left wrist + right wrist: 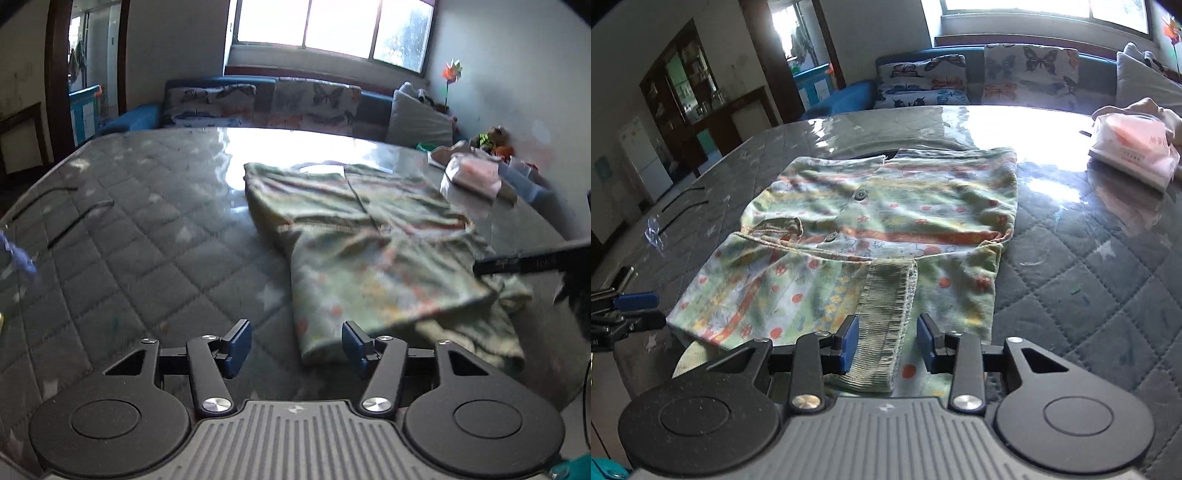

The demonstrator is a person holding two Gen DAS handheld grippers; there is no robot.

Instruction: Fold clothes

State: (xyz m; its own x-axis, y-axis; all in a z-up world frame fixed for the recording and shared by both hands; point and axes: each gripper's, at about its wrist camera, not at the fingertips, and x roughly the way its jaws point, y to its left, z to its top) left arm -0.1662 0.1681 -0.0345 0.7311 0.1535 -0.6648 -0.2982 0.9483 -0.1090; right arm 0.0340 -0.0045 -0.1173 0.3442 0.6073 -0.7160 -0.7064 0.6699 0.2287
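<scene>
Roughly left to right: left gripper point(296, 345) has jaws apart with nothing between them, hovering just over the near left corner of the shirt point(369, 251), not touching as far as I can tell. Shirt lies partly folded on the glass-topped table point(147, 229), toward its right half, sleeve already tucked across the front. Right gripper point(886, 341) sits at the near edge, jaws narrowed either side of the ribbed cuff point(886, 325); a gap shows at both pads, so cuff is between them but likely not pinched, hard to be sure. Tissue pack point(1134, 147) sits at far right, well apart. Risks: right gripper may lift without a real grip, so the cuff slips out and the fold collapses; left could catch only the top layer or scrape the slick glass and drag the shirt; uneven pulls would skew the fold.
</scene>
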